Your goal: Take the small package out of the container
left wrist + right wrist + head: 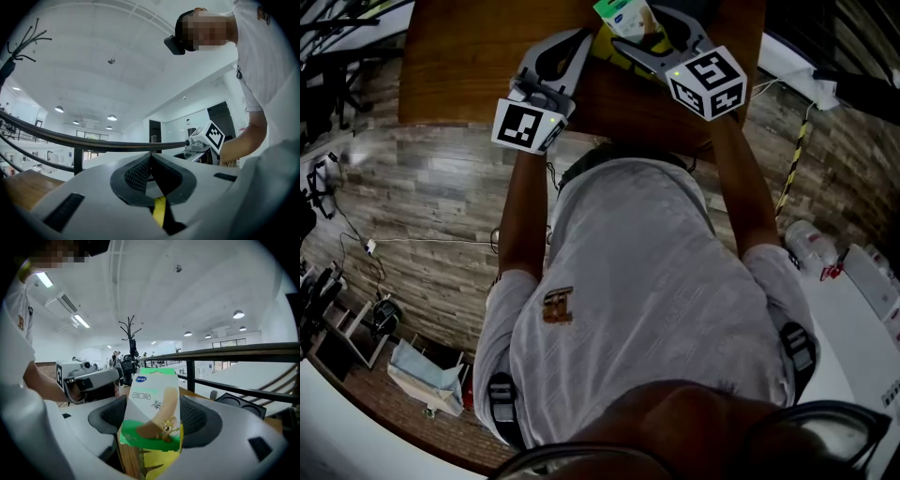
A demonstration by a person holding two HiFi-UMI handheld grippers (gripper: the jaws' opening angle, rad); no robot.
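Note:
The small package (152, 404), a green and white box with a cartoon print, stands upright between the pads of my right gripper (153, 420), which is shut on it. In the head view the package (623, 14) sits at the top edge, above the yellow container (609, 44) on the table. The container's yellow edge (157, 465) shows just below the package. My left gripper (581, 39) lies beside the container on its left. Its jaws are together (150, 161), with a thin yellow strip (159, 211) of the container pinched low between them.
The brown wooden table (469, 66) fills the top of the head view, with the person standing at its near edge. Cables (356, 234) and folded cloth (427, 380) lie on the plank floor at left. White items (862, 281) crowd the right.

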